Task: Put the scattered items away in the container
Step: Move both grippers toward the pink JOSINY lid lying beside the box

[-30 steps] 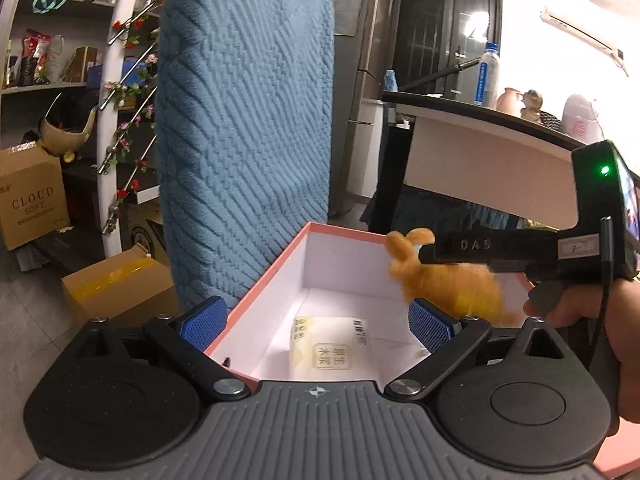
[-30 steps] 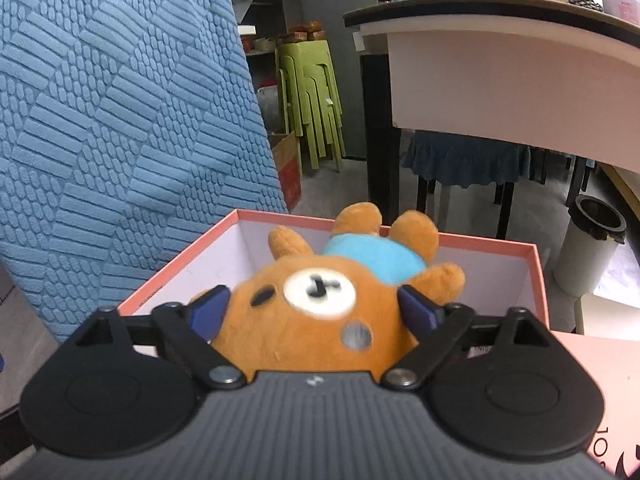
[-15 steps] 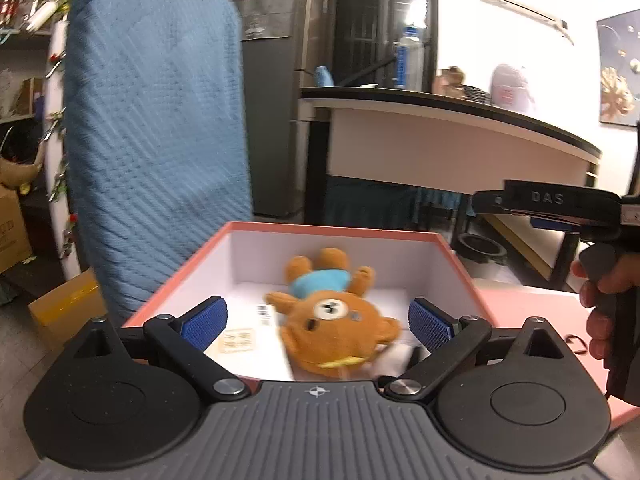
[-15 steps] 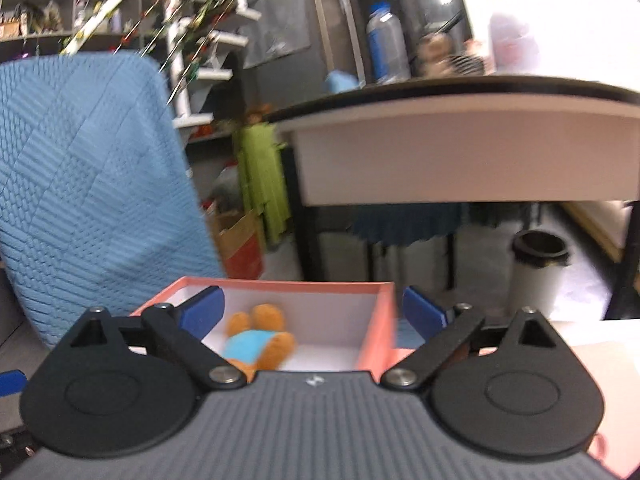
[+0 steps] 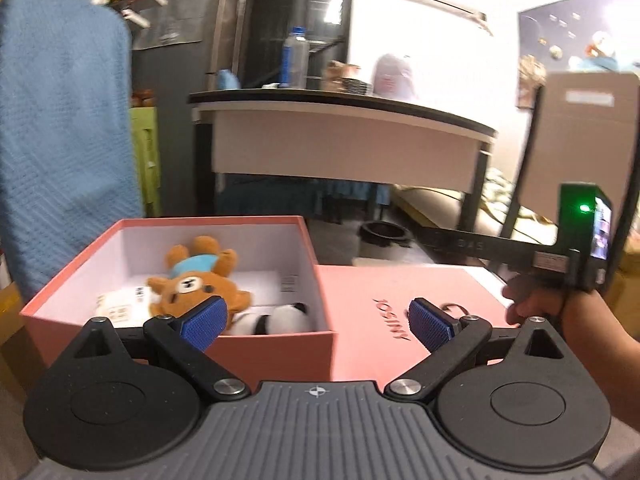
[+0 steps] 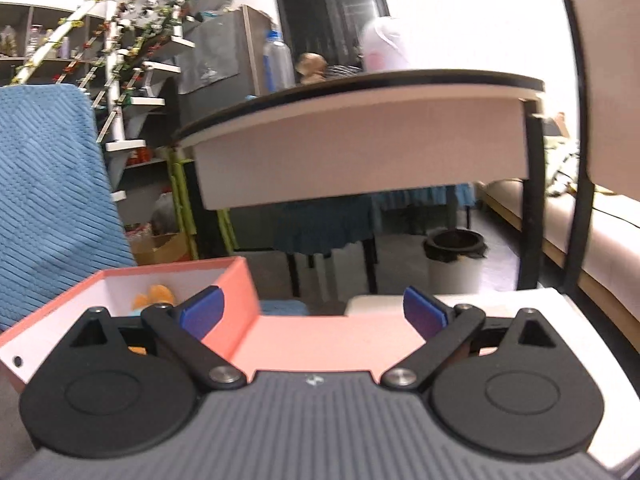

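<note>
The teddy bear (image 5: 196, 286) is lying inside the pink box (image 5: 280, 342), next to a panda toy (image 5: 280, 318) and a small packet (image 5: 120, 304). Both the left gripper (image 5: 316, 322) and right gripper (image 6: 314, 312) are hanging wide apart, holding nothing. A small ring (image 5: 454, 308) is sitting on the pink lid (image 5: 384, 292), maybe still left to tidy.

- A toy bear (image 5: 198, 284) lay inside the box (image 5: 280, 346), beside a panda toy (image 5: 280, 318) at its near wall.
- The lid (image 5: 396, 312) lay flat, touching the box's right side.
- A desk (image 5: 344, 136) stood behind both.
</note>
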The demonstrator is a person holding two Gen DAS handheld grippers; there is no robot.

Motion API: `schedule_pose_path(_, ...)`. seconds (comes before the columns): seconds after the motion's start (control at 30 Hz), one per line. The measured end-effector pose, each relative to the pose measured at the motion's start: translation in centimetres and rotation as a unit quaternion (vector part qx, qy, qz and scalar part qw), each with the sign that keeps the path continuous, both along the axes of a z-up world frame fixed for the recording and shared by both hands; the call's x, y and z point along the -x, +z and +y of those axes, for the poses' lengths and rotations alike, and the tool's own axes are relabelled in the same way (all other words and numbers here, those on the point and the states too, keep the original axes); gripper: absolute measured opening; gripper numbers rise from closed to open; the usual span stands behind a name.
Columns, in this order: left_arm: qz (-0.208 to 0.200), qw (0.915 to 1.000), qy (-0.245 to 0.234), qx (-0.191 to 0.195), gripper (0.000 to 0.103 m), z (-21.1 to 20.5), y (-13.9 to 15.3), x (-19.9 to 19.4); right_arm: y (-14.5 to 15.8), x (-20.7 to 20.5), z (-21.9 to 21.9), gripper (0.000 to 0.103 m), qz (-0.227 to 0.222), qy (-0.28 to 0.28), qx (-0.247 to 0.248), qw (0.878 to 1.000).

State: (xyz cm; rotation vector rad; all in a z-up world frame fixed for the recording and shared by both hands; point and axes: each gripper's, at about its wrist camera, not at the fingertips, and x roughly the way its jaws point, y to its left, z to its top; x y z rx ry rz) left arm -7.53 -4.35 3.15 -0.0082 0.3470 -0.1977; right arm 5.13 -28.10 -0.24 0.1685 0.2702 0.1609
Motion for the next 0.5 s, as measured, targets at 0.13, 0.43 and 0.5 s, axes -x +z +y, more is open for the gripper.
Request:
schedule_pose_path(0.13, 0.026, 0.9982, -0.051, -0.019, 0.098, -1.2, -0.6, -0.7, -1.2, -0.1, -1.5, 0.097, 0.013, -0.006, -0.012, 1.0)
schedule_pose_path(0.43, 0.04, 0.9975, -0.057, -0.008, 0.098, -1.0, -0.9, -1.7, -1.7, 0.4, -1.7, 0.097, 0.018, 0.004, -0.032, 0.999)
schedule_pose_path(0.5, 0.045, 0.9974, -0.055, -0.013, 0.098, -0.9, -1.1, -1.9, -1.8, 0.6, -1.5, 0.097, 0.018, 0.008, -0.029, 0.999)
